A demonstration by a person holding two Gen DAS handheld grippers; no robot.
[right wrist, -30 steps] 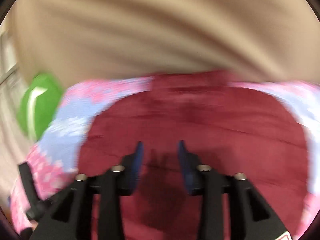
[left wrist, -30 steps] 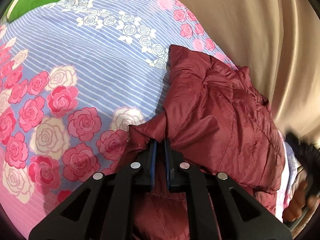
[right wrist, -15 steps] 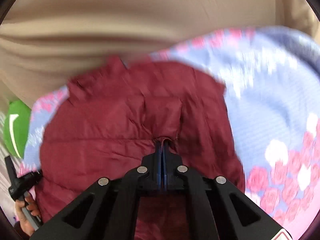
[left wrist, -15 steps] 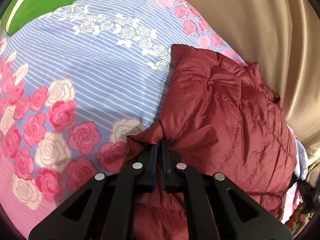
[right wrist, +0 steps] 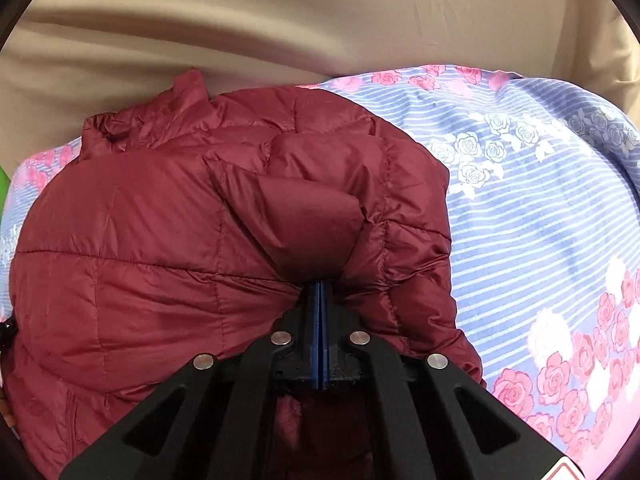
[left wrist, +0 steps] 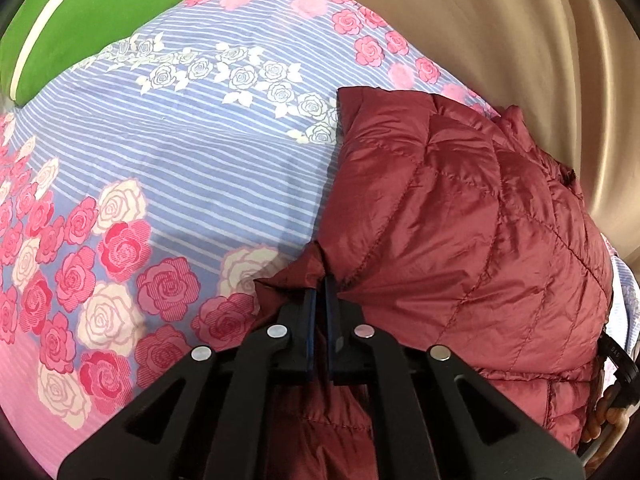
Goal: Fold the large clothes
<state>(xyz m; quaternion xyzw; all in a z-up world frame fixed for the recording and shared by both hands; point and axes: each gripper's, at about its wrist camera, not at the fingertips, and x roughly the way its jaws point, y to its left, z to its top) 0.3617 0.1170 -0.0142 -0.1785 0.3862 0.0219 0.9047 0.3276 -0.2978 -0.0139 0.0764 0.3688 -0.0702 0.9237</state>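
A dark red quilted puffer jacket lies bunched on a bed with a blue striped, rose-printed sheet. My left gripper is shut on a pinch of the jacket's near edge. In the right wrist view the jacket fills the left and middle, its collar toward the far beige wall. My right gripper is shut on a fold of the jacket near its near right side, with a puffed flap raised just beyond the jaws.
A green pillow with a white stripe lies at the far left of the bed. A beige curtain or wall runs along the far side. The sheet stretches to the right of the jacket.
My right gripper has come down and shut on the jacket; a second ago it was open above it. My left gripper has stayed shut on the jacket's edge, shifting slightly.
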